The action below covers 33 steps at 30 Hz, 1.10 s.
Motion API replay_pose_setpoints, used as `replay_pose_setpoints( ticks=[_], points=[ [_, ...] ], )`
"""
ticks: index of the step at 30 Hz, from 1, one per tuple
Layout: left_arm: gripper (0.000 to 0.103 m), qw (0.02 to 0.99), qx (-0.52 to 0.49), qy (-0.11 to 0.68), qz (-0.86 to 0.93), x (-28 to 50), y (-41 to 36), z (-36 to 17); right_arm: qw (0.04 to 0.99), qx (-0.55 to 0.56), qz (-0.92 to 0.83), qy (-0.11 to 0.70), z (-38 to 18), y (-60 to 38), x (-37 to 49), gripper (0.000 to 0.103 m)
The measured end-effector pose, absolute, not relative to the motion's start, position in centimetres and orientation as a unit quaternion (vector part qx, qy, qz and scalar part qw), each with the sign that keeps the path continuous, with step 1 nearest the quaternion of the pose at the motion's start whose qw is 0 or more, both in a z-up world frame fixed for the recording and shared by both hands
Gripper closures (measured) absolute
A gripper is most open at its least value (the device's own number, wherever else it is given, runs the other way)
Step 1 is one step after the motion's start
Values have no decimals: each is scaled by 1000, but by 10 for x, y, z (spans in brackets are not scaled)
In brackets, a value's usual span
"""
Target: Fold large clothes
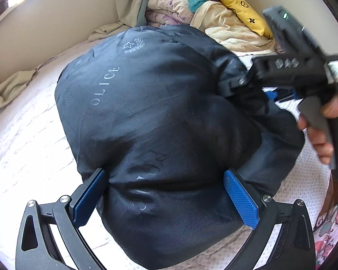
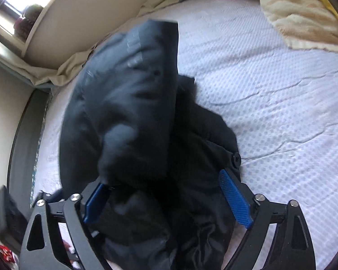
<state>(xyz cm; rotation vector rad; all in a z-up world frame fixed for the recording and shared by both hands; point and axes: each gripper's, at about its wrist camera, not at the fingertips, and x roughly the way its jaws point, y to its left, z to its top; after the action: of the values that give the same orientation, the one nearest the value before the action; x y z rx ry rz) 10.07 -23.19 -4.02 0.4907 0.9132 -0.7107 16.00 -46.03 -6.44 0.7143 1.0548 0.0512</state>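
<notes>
Bed (image 1: 22, 139): a white quilted mattress cover is seen, with the dark padded jacket (image 1: 160, 112) lying bundled on it, near the wall-side edge.
Jacket: the lining, printed with "POLICE" lettering, is turned outward; it is judged to be folded into a thick, rounded bundle, not yet flat or squared.
Remaining: pressing, tidying of the loose dark fabric at the near side, and setting aside are judged still to be done.
Left tongs (image 1: 166, 193): spread wide, with the pads pressed into the bundle's near end from both sides.
Right tongs (image 2: 166, 202): spread wide, with loose fabric between the pads and apparently nothing pinched.
Left view only: a bedding pile (image 1: 191, 6), a yellow pillow (image 1: 243, 9) and a hand (image 1: 322, 130) on the right handle are shown.
Right view only: open mattress beyond the jacket and a window (image 2: 9, 11) are shown.
</notes>
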Motion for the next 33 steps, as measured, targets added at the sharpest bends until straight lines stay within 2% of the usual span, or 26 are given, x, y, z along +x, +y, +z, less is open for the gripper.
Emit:
replay_pose_setpoints(
  ticks=[5, 11, 15, 22, 26, 33],
  points=[
    [0, 798, 199, 449, -351, 115, -225, -21, 803, 339, 48, 487, -80, -461, 164, 6],
    [0, 801, 58, 470, -367, 171, -173, 19, 795, 366, 79, 478, -93, -470, 172, 2],
    [0, 780, -22, 513, -358, 203, -147, 1, 790, 375, 94, 475, -99, -475, 174, 1],
    [0, 722, -52, 578, -376, 218, -164, -58, 784, 394, 117, 465, -110, -490, 165, 0],
    [0, 696, -105, 590, -395, 220, -162, -74, 782, 396, 128, 464, -117, -496, 163, 0],
    [0, 687, -138, 585, -409, 214, -161, -90, 764, 412, 171, 467, -126, -491, 166, 0]
  ],
)
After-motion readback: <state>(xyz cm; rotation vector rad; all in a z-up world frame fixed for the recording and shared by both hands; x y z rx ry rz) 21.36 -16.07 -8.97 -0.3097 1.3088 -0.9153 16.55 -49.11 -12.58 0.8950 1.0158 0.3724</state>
